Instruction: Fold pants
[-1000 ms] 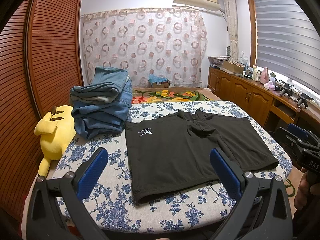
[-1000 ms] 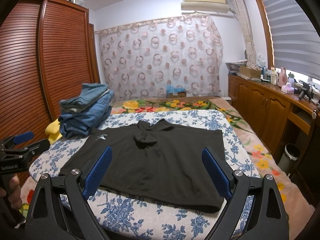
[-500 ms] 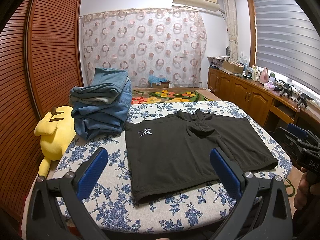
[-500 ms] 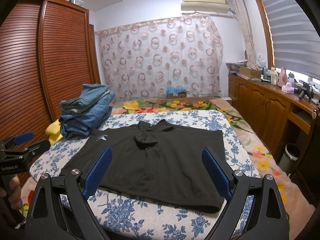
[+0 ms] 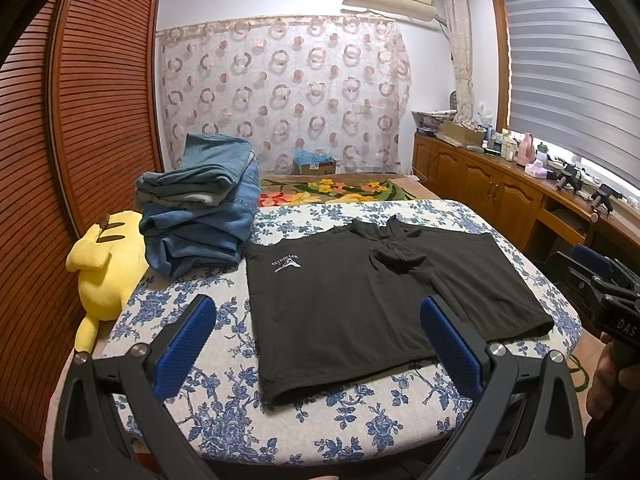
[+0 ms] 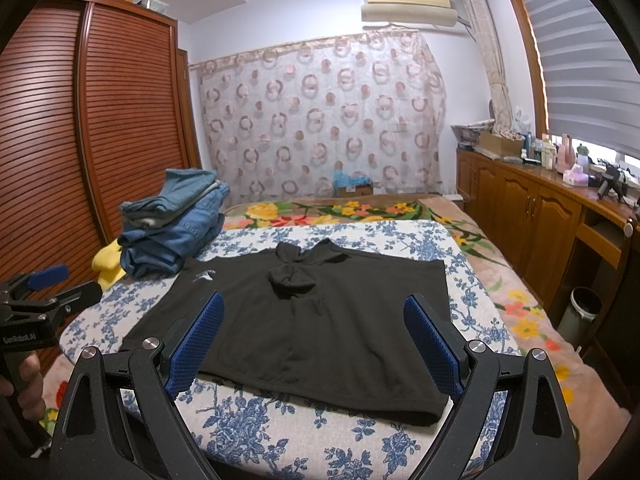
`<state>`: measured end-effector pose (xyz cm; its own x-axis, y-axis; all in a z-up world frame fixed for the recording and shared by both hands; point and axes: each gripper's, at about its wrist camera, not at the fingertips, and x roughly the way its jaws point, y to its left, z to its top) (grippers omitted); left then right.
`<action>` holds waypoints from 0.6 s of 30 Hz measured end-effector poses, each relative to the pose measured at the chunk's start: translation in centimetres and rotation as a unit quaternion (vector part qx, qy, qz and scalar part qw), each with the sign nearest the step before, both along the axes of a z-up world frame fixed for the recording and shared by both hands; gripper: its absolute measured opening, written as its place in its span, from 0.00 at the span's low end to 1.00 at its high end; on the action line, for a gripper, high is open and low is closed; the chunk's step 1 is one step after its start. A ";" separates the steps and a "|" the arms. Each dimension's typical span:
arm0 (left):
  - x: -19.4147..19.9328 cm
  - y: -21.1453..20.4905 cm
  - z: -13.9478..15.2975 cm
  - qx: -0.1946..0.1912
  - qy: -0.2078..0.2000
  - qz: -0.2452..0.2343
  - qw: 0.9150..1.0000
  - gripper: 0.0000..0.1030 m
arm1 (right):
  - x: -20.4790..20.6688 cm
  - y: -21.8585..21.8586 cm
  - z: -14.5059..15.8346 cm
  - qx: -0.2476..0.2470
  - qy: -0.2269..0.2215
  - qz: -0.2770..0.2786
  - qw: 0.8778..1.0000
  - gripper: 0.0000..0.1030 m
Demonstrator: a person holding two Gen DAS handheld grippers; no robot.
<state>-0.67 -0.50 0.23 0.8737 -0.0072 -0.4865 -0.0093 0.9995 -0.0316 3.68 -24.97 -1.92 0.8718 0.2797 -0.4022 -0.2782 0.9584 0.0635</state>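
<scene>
Black shorts (image 5: pixel 360 300) lie spread flat on the blue-flowered board (image 5: pixel 224 412), with a small white logo at the far left and a bunched bit of cloth near the far middle. They also show in the right wrist view (image 6: pixel 312 320). My left gripper (image 5: pixel 318 344) is open and empty, held over the near edge of the shorts. My right gripper (image 6: pixel 314 344) is open and empty, held over the near edge from the other side. Each gripper shows at the edge of the other's view.
A stack of folded blue jeans (image 5: pixel 200 216) sits at the board's far left, also in the right wrist view (image 6: pixel 172 224). A yellow plush toy (image 5: pixel 104 264) lies left of it. Wooden cabinets (image 5: pixel 500 196) line the right wall; a bin (image 6: pixel 580 312) stands below.
</scene>
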 end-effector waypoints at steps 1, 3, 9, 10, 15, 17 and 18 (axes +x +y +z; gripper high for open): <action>0.1 -0.1 -0.1 0.000 0.004 -0.002 1.000 1.00 | 0.0 0.0 0.0 0.000 0.001 -0.001 1.000 0.90; 0.1 -1.3 1.2 -0.002 0.012 -0.010 1.000 1.00 | 0.0 0.0 0.0 0.000 0.005 0.001 1.000 0.90; 1.8 -1.8 0.1 -0.001 0.036 -0.044 0.998 1.00 | 0.5 0.5 -0.3 -0.005 0.015 0.000 1.000 0.90; 2.0 -1.9 -0.3 -0.002 0.038 -0.049 0.998 1.00 | 0.6 0.6 -0.4 -0.006 0.018 0.000 1.000 0.90; 3.1 -2.3 -1.0 -0.001 0.045 -0.067 0.997 1.00 | 1.5 -0.4 -1.2 -0.010 0.025 -0.002 1.000 0.89; 3.7 -2.4 -1.2 0.000 0.047 -0.072 0.996 1.00 | 2.0 -0.4 -1.4 -0.013 0.027 -0.003 1.000 0.88; 3.9 -2.5 -1.3 0.000 0.049 -0.074 0.996 1.00 | 2.3 -0.5 -1.5 -0.014 0.028 -0.004 0.999 0.88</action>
